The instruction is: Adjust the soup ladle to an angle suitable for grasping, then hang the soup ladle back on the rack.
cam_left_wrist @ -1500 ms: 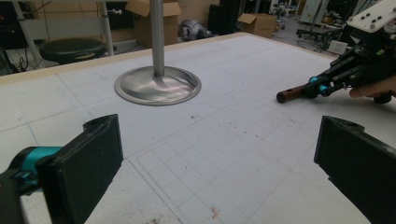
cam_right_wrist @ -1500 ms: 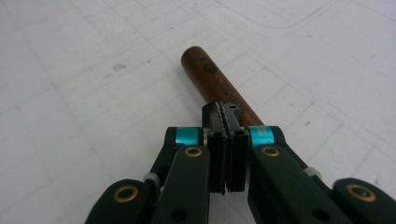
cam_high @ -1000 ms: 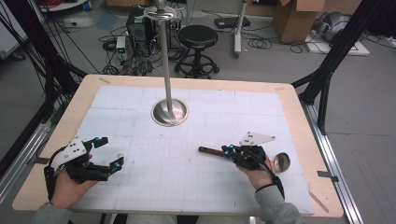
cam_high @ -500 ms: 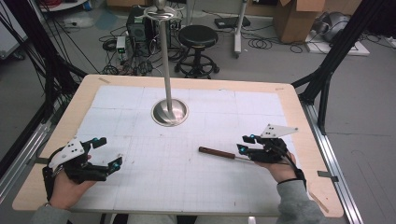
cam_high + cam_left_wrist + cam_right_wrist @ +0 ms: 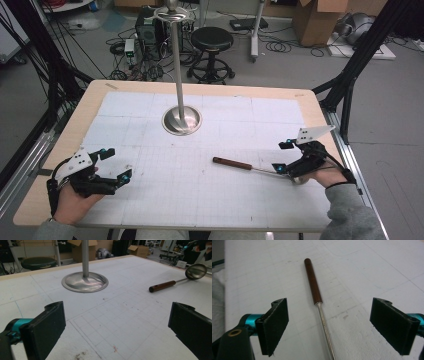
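**One ladle, two open grippers**

From above, the ladle (image 5: 250, 166) lay flat on the table (image 5: 310, 102), right of centre, its wooden handle pointing toward the stand (image 5: 181, 120) and its bowl tucked under the right gripper (image 5: 283, 156). That gripper hovered over the bowl end, jaws spread wide and holding nothing. The left gripper (image 5: 114, 164) rested near the table's near-left corner, equally wide and empty.

Through the left gripper view, the ladle (image 5: 175, 280) sat well off, its steel bowl shiny and rigid.

In the right gripper view, the thin shaft ran between the jaws, untouched. I judged it light and stiff, with a slick, narrow shaft; the thicker wooden handle (image 5: 312, 282) looked the surer grip.
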Available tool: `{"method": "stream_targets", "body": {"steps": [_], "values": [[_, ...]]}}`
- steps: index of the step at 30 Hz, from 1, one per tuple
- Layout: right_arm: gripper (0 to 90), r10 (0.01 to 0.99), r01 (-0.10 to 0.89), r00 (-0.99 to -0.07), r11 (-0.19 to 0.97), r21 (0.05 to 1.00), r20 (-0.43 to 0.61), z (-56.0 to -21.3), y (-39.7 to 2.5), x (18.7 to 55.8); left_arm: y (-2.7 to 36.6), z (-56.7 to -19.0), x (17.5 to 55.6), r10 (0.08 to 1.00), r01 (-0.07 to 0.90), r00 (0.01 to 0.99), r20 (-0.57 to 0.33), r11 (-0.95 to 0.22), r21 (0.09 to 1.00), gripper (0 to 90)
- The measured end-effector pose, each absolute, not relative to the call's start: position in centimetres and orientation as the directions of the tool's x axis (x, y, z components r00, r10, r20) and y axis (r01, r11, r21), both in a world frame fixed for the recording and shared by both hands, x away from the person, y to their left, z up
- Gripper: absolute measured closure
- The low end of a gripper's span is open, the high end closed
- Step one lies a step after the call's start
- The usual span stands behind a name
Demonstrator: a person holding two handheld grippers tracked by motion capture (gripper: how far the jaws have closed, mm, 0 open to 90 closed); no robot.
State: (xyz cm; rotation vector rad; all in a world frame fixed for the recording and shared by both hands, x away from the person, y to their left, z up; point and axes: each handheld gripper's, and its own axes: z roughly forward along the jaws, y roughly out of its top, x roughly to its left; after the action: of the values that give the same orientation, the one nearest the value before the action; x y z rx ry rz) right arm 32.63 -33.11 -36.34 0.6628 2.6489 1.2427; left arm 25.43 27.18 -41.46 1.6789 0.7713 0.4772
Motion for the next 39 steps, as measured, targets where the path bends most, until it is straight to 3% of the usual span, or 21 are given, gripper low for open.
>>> {"method": "stream_targets", "body": {"steps": [4,9,22,36,39], "values": [[9.5,0.407,0.298,-0.913,0.619,0.726,0.028,-35.2,-33.7,33.0,27.1,-41.5,25.4,0.708,0.238,0.701,-0.089,-0.115,0.964,1.7],[9.5,0.353,0.292,-0.936,0.753,0.590,0.013,-35.7,-32.5,33.8,27.2,-41.4,25.2,0.711,0.234,0.699,-0.084,-0.116,0.965,1.8],[9.9,0.265,0.237,-0.964,0.860,0.451,0.002,-37.9,-30.3,35.1,27.2,-41.4,24.8,0.719,0.237,0.690,-0.077,-0.125,0.964,1.7],[16.8,0.184,0.184,-0.983,0.931,0.315,0.032,-38.8,-28.0,36.1,27.4,-41.4,24.2,0.720,0.249,0.688,-0.089,-0.119,0.961,1.8],[22.4,0.169,0.172,-0.985,0.943,0.286,0.037,-39.1,-27.6,36.2,27.5,-41.4,24.1,0.722,0.251,0.686,-0.090,-0.118,0.961,1.8]]}}
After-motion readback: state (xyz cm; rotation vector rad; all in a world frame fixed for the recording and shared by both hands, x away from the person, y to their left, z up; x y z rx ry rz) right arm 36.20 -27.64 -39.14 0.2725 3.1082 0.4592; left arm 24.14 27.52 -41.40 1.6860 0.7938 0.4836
